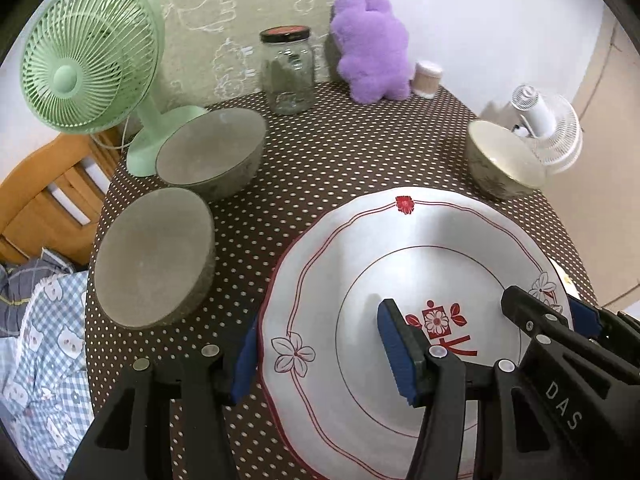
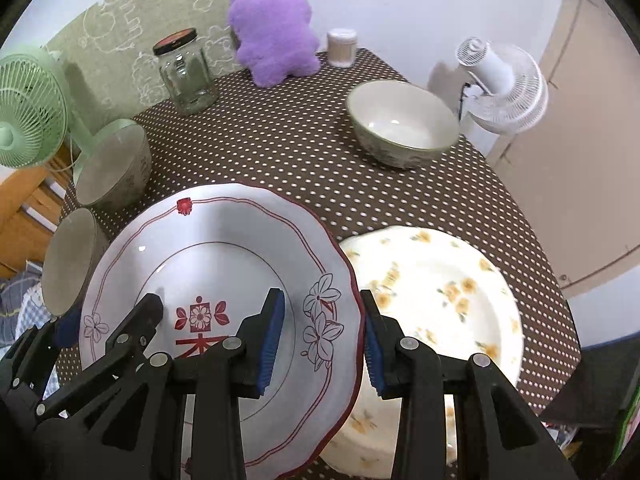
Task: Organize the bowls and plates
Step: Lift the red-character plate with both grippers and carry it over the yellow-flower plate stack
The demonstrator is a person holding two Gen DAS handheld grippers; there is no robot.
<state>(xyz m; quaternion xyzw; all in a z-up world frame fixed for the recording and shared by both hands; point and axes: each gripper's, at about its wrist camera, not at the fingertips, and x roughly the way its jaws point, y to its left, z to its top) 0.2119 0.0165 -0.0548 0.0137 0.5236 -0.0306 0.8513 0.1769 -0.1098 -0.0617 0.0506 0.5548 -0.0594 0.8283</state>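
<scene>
A white plate with red trim and flower prints is held off the table, its right edge overlapping a cream plate with yellow flowers. My left gripper straddles the red-trimmed plate's left rim, one blue pad on top and one under the edge. My right gripper straddles its right rim the same way. Whether the pads press the plate is unclear. Two grey bowls sit at the left. A cream-lined bowl sits at the right.
On the brown dotted tablecloth stand a green fan, a glass jar, a purple plush toy and a small cotton-swab tub. A white fan is clipped beyond the right edge. A wooden chair stands at left.
</scene>
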